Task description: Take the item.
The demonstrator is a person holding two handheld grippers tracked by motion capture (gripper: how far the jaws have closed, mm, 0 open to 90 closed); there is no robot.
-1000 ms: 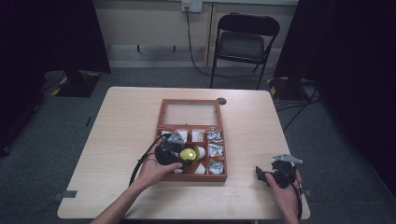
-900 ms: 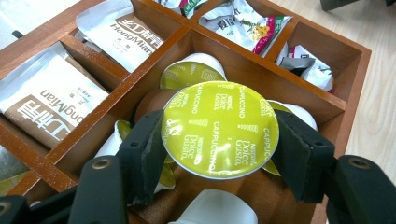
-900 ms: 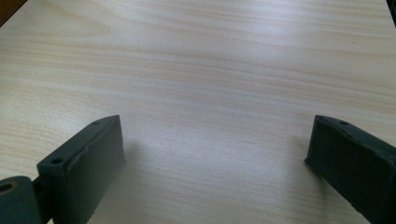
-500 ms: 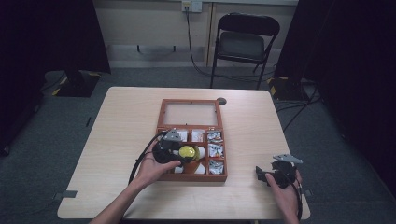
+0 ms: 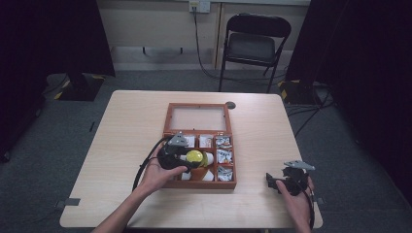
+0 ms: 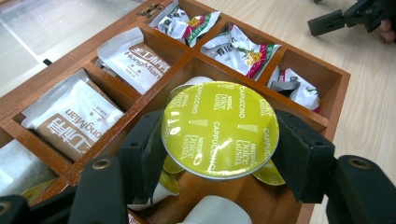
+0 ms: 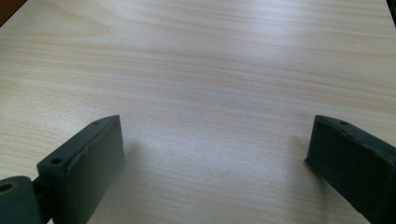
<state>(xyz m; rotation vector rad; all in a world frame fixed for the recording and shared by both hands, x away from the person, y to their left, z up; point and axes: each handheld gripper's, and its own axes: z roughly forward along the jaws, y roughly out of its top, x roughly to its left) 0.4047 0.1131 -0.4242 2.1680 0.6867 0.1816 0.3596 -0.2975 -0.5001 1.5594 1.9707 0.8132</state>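
left gripper (image 6: 219, 158): clamped on yellow-green Dolce Gusto capsule (image 6: 219, 128), barely shifted above wooden box (image 5: 171, 112) | right gripper (image 7: 217, 154): wide open, nothing held | capsule judged mid-transfer

The left tongs (image 5: 187, 158) and the yellow-lidded capsule (image 5: 195, 157) clamped in them are shifted slightly away from the person compared with a second ago. In the high view they are now seen over the middle row of the wooden box (image 5: 171, 112), where earlier they were set nearer its front edge. The hand (image 5: 160, 174) behind the left tongs is likewise carried a little forward over the box's near left corner. In the left gripper view the capsule's lid (image 6: 219, 135) is seen above a compartment holding other capsules (image 6: 219, 215).
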